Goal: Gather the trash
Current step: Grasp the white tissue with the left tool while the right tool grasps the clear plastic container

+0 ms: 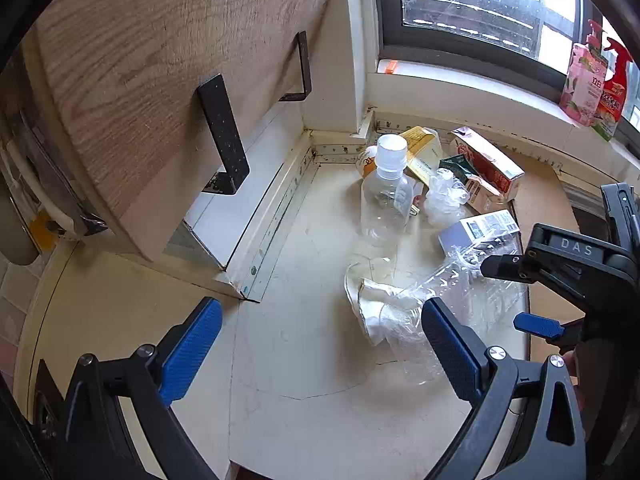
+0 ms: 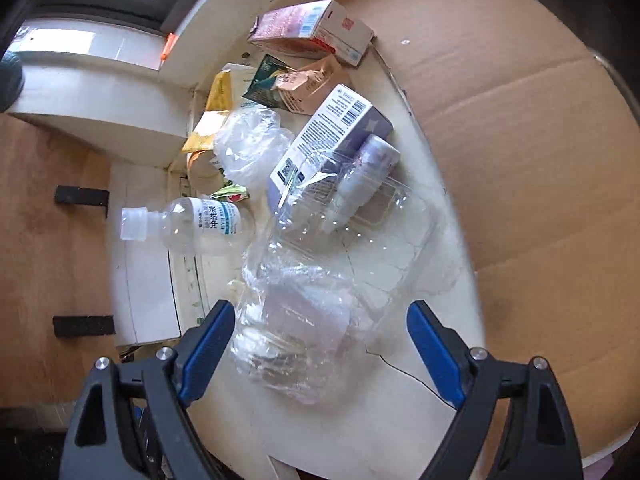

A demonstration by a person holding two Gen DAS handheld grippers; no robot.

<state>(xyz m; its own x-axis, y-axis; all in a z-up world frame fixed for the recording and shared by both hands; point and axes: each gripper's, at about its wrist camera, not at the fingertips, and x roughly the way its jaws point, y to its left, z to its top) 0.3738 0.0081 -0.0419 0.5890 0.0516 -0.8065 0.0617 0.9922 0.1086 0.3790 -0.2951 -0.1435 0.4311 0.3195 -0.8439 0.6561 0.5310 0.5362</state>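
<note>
A heap of trash lies on the pale countertop (image 1: 312,360). A clear bottle with a white cap (image 1: 384,200) (image 2: 192,222) stands out. Around it are a crumpled white paper (image 1: 372,304), clear plastic packaging (image 1: 460,292) (image 2: 320,264), a white-and-purple box (image 1: 480,228) (image 2: 328,132), a red carton (image 1: 488,160) (image 2: 312,26), a yellow packet (image 1: 420,148) (image 2: 216,112) and a clear bag (image 2: 248,140). My left gripper (image 1: 320,320) is open above bare counter, just left of the paper. My right gripper (image 2: 320,320) (image 1: 516,296) is open, its jaws straddling the clear packaging without pressing it.
A flat cardboard sheet (image 2: 520,140) covers the counter right of the heap. A wooden shelf (image 1: 140,80) on black brackets overhangs the left side. Pink and red bottles (image 1: 588,80) stand on the window sill. The counter's front edge runs close beneath both grippers.
</note>
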